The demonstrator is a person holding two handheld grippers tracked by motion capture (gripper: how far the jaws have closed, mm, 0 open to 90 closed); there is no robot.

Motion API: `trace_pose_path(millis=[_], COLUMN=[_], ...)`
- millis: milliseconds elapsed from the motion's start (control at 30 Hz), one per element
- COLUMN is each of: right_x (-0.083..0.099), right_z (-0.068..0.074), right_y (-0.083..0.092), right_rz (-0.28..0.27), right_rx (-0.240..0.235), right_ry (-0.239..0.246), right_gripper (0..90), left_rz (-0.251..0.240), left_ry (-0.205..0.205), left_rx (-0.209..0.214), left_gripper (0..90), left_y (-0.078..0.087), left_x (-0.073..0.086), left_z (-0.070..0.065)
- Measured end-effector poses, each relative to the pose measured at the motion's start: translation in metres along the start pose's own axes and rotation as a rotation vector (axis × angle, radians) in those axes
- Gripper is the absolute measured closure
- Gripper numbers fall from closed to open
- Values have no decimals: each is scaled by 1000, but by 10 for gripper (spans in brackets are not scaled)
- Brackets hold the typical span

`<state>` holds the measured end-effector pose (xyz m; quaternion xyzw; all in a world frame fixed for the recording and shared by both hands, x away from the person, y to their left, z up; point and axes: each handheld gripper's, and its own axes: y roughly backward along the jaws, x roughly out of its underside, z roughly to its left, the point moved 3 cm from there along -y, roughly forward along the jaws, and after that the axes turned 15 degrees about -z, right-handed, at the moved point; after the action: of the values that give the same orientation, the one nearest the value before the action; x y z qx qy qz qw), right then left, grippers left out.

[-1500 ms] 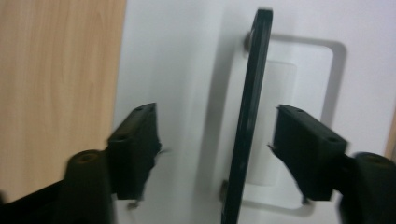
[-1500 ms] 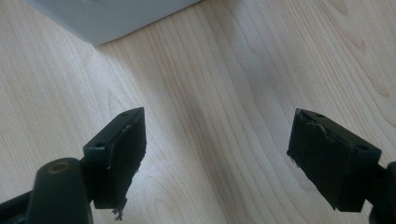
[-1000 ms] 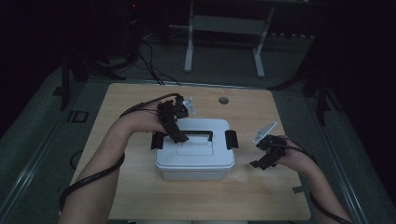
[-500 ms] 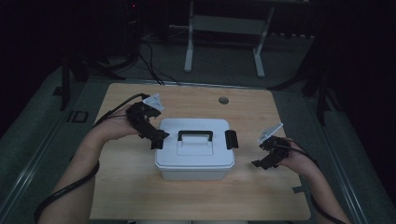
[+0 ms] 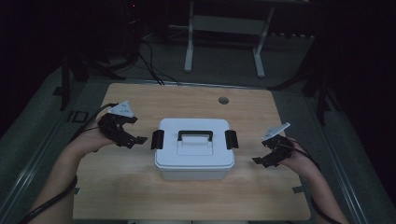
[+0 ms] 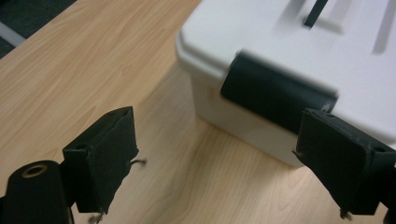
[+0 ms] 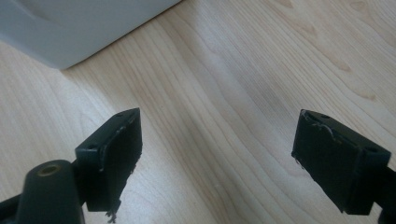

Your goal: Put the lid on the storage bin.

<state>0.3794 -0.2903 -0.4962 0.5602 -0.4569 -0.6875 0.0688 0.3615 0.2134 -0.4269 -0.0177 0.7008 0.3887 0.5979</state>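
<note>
The white box point(image 5: 194, 149), mid-frame on the desk point(image 5: 140, 196), looks rigid, light plastic; its black handle point(image 5: 194, 135) suits lifting. Left claw point(image 5: 133, 139) and right claw point(image 5: 262, 161) gape wide, empty.

A light wooden table point(image 5: 140, 186) carries a small round grommet hole point(image 5: 223, 100) near its far edge. Beyond that edge, a white metal stand point(image 5: 224, 28) and black cables point(image 5: 152, 60) sit on the dark floor.

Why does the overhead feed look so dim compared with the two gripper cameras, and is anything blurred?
High view: underexposed, surroundings nearly black, white box still readable. Left gripper view: bright, the box's black latch slightly smeared. Right gripper view: bright, wood table grain sharp.
</note>
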Motion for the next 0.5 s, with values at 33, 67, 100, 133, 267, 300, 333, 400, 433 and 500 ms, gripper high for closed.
trace_pose_path(millis=[33, 67, 100, 133, 267, 300, 333, 400, 433, 500], right_x=[1, 2, 3, 4, 6, 7, 10, 10, 11, 12], right_z=[0, 0, 0, 0, 0, 0, -2, -2, -3, -5], right_y=[-1, -1, -2, -3, -4, -5, -6, -7, -7, -8], right_rz=[-1, -5, -9, -14, -37, -46, -79, -88, -112, -148], right_rx=[-1, 2, 6, 6, 16, 16, 44, 51, 68, 99], right_ry=[-4, -6, -9, -12, -19, -28, -38, -44, -48, -65], right_gripper=[153, 152, 152, 149, 148, 146, 139, 136, 136, 135], left_rz=[4, 0, -5, -10, -29, -32, -30, -37, -40, -59], left_ry=[12, 19, 34, 41, 58, 72, 81, 95, 110, 141], left_rx=[-5, -10, -13, -24, -37, -41, -41, -43, -47, -51], left_gripper=[123, 123, 123, 123, 123, 123, 123, 123, 123, 123], left_y=[1, 2, 4, 5, 8, 8, 8, 8, 7, 7], left_x=[4, 9, 13, 17, 31, 39, 48, 55, 63, 74], left_z=[2, 3, 4, 5, 6, 6, 6, 6, 6, 8])
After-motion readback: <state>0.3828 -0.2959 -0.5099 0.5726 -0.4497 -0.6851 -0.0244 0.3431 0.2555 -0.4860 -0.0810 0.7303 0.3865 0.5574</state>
